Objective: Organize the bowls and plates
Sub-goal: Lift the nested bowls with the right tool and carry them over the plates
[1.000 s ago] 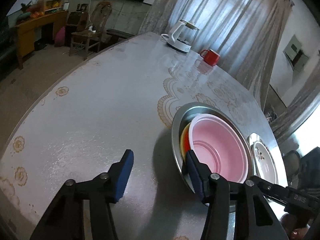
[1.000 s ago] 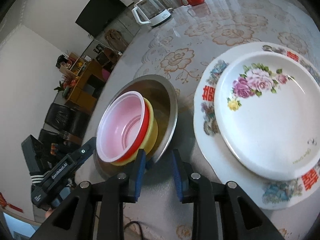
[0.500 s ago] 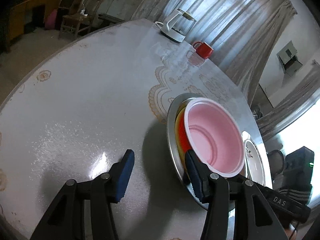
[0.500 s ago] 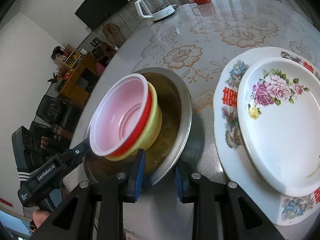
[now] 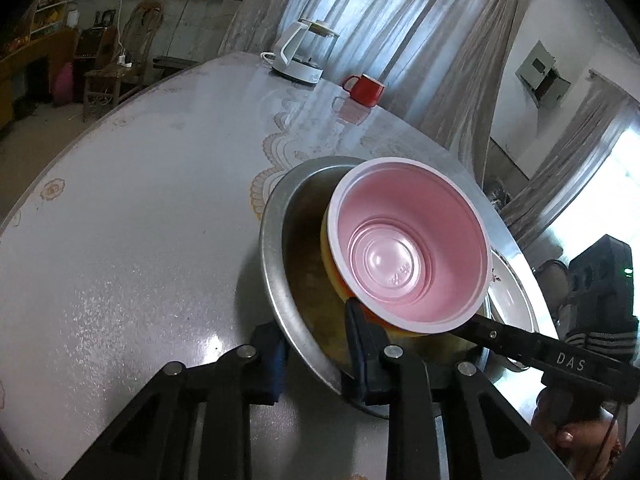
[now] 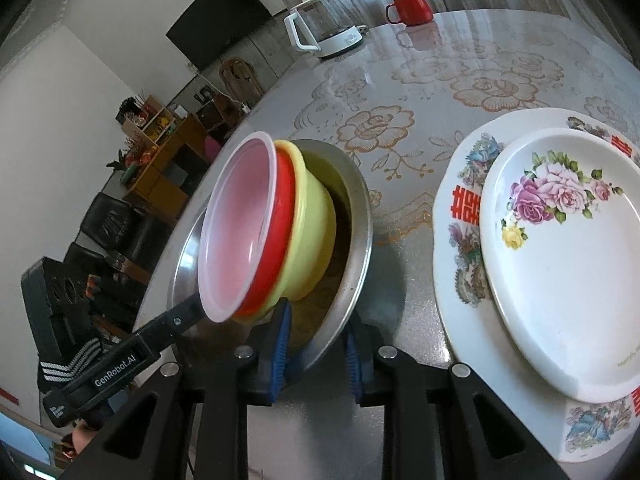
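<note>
A steel basin (image 5: 276,264) (image 6: 360,240) holds a nested stack: a pink bowl (image 5: 408,248) (image 6: 236,224) inside a red bowl (image 6: 284,216) inside a yellow bowl (image 6: 312,232). The basin is tipped up on the table and the stack leans inside it. My left gripper (image 5: 310,320) straddles the near rim with its jaws closing, one pad outside and one inside. My right gripper (image 6: 318,320) straddles the opposite rim, its jaws closing too. Each gripper shows in the other's view: right (image 5: 500,336), left (image 6: 160,332). A small floral plate (image 6: 560,260) lies on a larger plate (image 6: 460,240) to the right.
A white kettle (image 5: 300,56) (image 6: 320,32) and a red mug (image 5: 364,88) (image 6: 412,8) stand at the far side of the round table (image 5: 140,200). A person's hand (image 5: 568,436) holds the right gripper. Chairs and shelves stand beyond the table's left edge.
The basin has tipped up from flat, and the bowl stack now leans steeply. My left jaws have narrowed onto the rim. The right jaws stayed on the rim.
</note>
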A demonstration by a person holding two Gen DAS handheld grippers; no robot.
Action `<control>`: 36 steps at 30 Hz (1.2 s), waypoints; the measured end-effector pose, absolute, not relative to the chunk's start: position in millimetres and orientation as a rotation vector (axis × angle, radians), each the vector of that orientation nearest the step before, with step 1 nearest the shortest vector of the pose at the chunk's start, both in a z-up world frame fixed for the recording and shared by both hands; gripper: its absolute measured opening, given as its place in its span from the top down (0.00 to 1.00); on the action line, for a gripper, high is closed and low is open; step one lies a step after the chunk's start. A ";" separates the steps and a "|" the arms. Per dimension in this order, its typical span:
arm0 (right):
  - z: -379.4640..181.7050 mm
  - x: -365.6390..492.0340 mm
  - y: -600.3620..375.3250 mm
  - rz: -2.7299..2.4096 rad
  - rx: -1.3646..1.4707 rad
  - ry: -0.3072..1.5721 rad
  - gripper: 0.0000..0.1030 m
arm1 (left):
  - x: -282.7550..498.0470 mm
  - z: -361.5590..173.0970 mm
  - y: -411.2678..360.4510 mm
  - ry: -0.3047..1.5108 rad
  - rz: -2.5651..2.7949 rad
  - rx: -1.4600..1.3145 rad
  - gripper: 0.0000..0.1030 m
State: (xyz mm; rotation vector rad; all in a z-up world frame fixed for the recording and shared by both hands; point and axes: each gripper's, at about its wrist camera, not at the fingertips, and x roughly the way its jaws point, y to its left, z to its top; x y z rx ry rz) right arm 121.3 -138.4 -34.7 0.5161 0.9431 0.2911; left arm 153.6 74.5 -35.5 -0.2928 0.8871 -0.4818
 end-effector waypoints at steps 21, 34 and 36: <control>-30.8 110.9 -146.3 0.297 0.533 0.919 0.81 | 143.3 -27.1 74.5 0.894 -0.453 -0.274 0.74; -20.6 98.4 -149.6 0.309 0.530 0.872 0.83 | 127.8 -12.2 68.1 0.775 -0.430 -0.187 0.74; -16.6 95.7 -153.3 0.308 0.539 0.852 0.83 | 126.0 -6.3 65.1 0.757 -0.435 -0.176 0.74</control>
